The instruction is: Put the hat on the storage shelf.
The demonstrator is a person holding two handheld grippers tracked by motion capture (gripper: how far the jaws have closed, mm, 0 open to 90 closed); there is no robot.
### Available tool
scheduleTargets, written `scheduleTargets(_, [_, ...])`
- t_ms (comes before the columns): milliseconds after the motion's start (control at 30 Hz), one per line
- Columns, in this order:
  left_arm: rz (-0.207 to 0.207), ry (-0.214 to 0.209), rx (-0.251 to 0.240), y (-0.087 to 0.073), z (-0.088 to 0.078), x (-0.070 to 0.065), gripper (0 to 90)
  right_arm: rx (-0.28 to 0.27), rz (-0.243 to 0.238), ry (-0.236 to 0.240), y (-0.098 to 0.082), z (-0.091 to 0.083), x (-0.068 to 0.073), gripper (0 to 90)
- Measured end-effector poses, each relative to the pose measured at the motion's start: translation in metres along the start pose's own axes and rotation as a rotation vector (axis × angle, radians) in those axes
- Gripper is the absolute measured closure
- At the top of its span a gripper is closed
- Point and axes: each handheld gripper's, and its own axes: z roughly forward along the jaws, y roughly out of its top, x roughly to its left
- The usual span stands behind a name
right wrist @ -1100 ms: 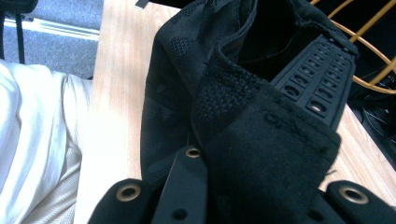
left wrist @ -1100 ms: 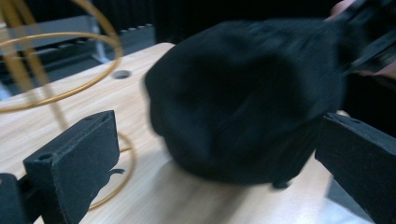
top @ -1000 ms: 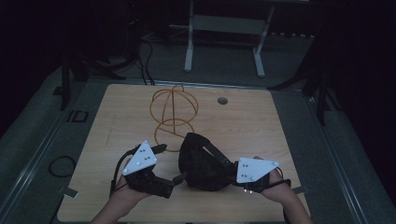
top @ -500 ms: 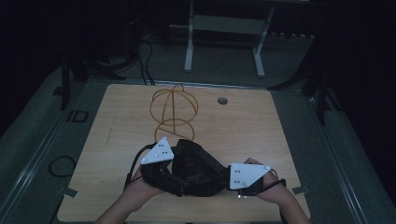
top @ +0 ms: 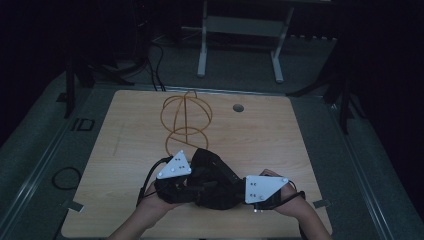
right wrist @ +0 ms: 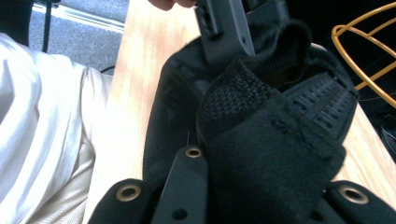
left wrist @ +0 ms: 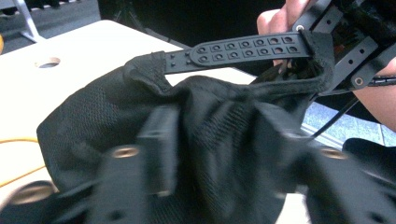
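Jaws on the left gripper point(top: 186, 189) have just been closing and now pinch the near-left side of the black cap point(top: 215, 180); in the left gripper view the fabric point(left wrist: 196, 140) bunches up between them. Right gripper point(top: 250, 197) jaws are clamped tight on the cap's right edge; in the right gripper view a thick fold of black cloth point(right wrist: 271, 154) with a rough fastener patch sits squeezed between them.

Cap sits on the wooden surface point(top: 300, 140), near the front edge and about centre, stretched between the two grippers. Its perforated plastic strap point(left wrist: 243, 49) runs across the top of the left gripper view toward the right gripper point(left wrist: 345, 51), with the person's hand point(left wrist: 275, 18) behind it.

Orange wire frame point(top: 186, 120) stands upright just behind the cap, close but whether touching I can't tell; part of it also shows in the right gripper view point(right wrist: 364, 42). Round hole point(top: 238, 107) in the surface is farther back, right of the frame. White sleeve point(right wrist: 42, 135) is at the left of the right gripper view.
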Motion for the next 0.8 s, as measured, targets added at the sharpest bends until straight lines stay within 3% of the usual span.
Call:
scheduleTargets(67, [-0.005, 0.007, 0.010, 0.000, 0.002, 0.000, 70.5, 0.001, 0.006, 0.001, -0.001, -0.001, -0.001, 89.6])
scheduleTargets(133, [0.005, 0.015, 0.021, 0.002, 0.004, -0.001, 81.7, -0.002, 0.007, 0.004, -0.002, -0.001, -0.001, 89.6])
scheduleTargets(167, [0.005, 0.015, 0.021, 0.002, 0.004, -0.001, 81.7, -0.002, 0.009, 0.004, -0.002, -0.001, -0.001, 89.6])
scheduleTargets(200, [0.014, 0.024, 0.022, 0.003, 0.005, -0.003, 81.7, -0.002, 0.009, 0.004, -0.002, -0.001, -0.001, 89.6])
scheduleTargets(233, [0.033, 0.036, 0.022, 0.006, 0.006, -0.005, 88.6, -0.011, 0.018, 0.006, -0.004, -0.003, -0.002, 89.6])
scheduleTargets(633, [0.036, 0.026, -0.016, 0.016, 0.003, -0.008, 89.7, -0.041, 0.100, 0.005, -0.016, -0.013, -0.010, 88.9])
scheduleTargets(700, [0.037, 0.028, -0.019, 0.018, 0.004, -0.009, 89.7, -0.042, 0.116, -0.006, -0.019, -0.015, -0.010, 86.0])
scheduleTargets(800, [0.016, 0.026, -0.039, 0.023, 0.005, -0.007, 89.8, -0.034, 0.160, -0.053, -0.026, -0.019, -0.013, 68.6])
